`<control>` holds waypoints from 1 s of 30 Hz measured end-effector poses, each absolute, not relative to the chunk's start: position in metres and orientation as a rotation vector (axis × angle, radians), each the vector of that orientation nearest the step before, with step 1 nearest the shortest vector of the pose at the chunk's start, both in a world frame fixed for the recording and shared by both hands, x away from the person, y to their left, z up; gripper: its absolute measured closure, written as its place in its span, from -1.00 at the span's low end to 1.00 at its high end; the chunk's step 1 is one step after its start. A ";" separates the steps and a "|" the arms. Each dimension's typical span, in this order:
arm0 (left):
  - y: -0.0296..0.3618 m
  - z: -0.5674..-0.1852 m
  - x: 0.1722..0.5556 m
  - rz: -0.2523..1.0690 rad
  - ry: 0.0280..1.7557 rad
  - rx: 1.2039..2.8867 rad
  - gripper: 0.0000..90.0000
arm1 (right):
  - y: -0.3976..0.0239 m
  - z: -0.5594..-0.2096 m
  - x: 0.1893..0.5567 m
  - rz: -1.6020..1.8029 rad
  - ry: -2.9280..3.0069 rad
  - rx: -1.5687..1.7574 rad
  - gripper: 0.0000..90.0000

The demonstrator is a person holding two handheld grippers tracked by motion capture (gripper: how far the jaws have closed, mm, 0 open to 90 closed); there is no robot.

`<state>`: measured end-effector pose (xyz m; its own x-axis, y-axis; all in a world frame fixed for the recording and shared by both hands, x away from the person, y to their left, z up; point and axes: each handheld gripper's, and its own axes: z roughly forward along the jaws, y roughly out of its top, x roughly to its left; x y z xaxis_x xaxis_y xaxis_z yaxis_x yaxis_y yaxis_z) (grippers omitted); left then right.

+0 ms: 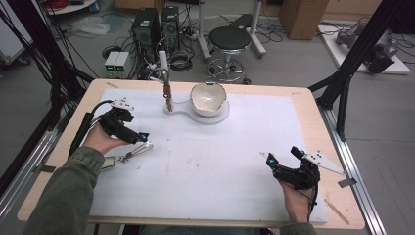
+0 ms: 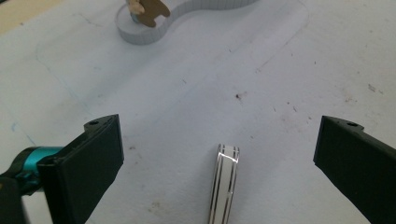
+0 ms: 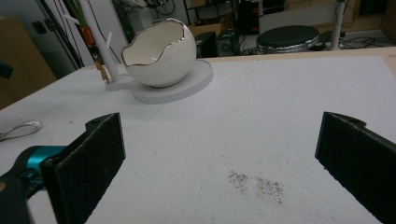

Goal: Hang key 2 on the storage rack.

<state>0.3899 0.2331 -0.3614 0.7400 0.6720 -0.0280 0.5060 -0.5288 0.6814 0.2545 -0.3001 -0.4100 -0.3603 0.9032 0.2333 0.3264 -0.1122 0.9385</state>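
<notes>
- While its jaws stand apart, left gripper (image 1: pixel 145 137), left of frame, straddles silver band (image 2: pixel 224 184), apparently ready to grip.
- Right gripper (image 1: pixel 283 162), lower right: jaws apart, idle, holding nothing.

Silver metal clip (image 1: pixel 133 154) lies flat on the white table mat (image 1: pixel 205 166) at its left side; its striped, shiny flat end (image 2: pixel 224 184) sits between the left gripper's open jaws, untouched
</notes>
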 end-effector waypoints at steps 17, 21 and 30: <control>0.226 -0.388 0.387 0.242 0.884 2.322 -0.95 | -0.301 -0.410 0.254 1.498 1.651 1.359 -0.99; 0.224 -0.392 0.388 0.235 0.888 2.345 -0.95 | -0.301 -0.410 0.253 1.498 1.654 1.361 -0.99; 0.223 -0.402 0.393 0.190 0.904 2.402 -0.94 | -0.302 -0.410 0.254 1.500 1.658 1.361 -0.99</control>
<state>0.3929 0.2230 -0.4023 0.7626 0.6439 -0.0619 0.5645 -0.6157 0.5497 0.2539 -0.3016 -0.4105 -0.3614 0.9012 0.2392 0.3282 -0.1172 0.9373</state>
